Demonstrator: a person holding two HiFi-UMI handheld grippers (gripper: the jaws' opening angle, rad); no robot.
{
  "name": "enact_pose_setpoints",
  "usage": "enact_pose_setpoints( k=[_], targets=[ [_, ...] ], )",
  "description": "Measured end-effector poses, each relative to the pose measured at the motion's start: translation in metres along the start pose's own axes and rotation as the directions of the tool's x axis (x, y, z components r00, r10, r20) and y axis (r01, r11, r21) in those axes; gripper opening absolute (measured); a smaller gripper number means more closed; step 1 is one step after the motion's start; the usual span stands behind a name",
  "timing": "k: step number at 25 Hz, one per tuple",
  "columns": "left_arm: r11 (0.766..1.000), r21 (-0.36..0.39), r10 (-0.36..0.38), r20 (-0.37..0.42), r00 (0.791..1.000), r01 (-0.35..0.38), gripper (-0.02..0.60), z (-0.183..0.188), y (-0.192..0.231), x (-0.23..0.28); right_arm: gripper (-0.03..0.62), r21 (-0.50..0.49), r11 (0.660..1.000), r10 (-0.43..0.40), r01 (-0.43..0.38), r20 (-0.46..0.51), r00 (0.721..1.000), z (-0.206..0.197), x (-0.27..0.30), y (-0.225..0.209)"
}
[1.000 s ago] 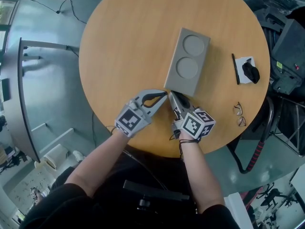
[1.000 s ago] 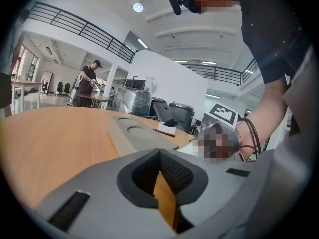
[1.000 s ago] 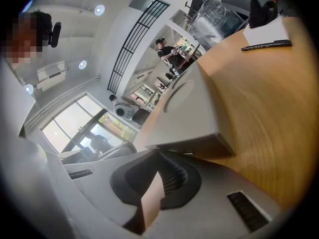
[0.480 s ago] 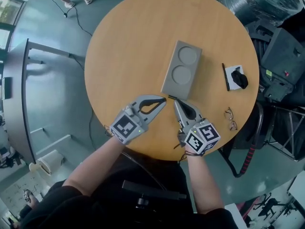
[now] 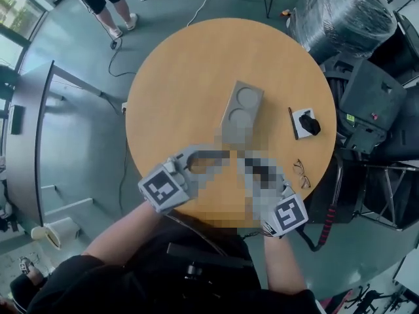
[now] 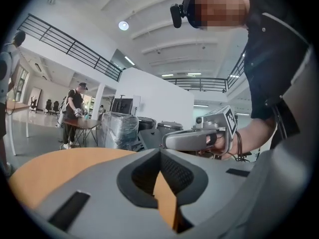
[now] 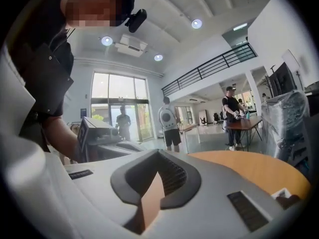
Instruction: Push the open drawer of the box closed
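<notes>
Both of my tongs are pressed shut and carry nothing. Looking along the left tongs [image 6: 159,151], I see its two grey jaws meeting at the tips, and the loop-shaped gap behind the tips shows only the orange wood of the round table [image 5: 177,77]. The right tongs [image 7: 158,152] reads the same way: tips together, bare tabletop through the gap, nothing clamped. Each one points across at the other, so my left gripper view takes in the right tongs in my hand [image 6: 220,142], and my right gripper view takes in the left one with its marker cube. From my head camera the two sit over the near part of the table, angled inward like a V, tips close together. The grey box [image 5: 241,110], with two round recesses in its top, lies on the table just beyond those tips, its long side running away from me and slightly rightward. A blurred patch covers the tips and the box's near end, so I cannot tell whether either tongs touches it, nor how the drawer stands.
</notes>
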State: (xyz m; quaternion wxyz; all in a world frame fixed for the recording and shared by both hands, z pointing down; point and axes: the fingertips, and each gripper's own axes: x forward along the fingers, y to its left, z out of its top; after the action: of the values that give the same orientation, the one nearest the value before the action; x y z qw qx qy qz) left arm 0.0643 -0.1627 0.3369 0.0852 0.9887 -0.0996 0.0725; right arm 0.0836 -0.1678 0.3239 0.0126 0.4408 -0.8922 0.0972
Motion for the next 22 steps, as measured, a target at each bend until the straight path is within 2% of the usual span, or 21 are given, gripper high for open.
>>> enact_pose_setpoints(
  k=[11, 22],
  targets=[
    [0.999, 0.037, -0.031, 0.050, 0.998, 0.029, 0.029, 0.081, -0.060, -0.043, 0.021, -0.071, 0.996, 0.064, -0.062, 0.036, 0.997, 0.076, -0.048, 0.067],
    [0.998, 0.061, -0.034, 0.081, 0.996, 0.029, 0.029, 0.103, -0.097, -0.069, 0.021, -0.101, 0.991, 0.096, -0.089, 0.066, 0.993, 0.099, -0.068, 0.106]
  ],
)
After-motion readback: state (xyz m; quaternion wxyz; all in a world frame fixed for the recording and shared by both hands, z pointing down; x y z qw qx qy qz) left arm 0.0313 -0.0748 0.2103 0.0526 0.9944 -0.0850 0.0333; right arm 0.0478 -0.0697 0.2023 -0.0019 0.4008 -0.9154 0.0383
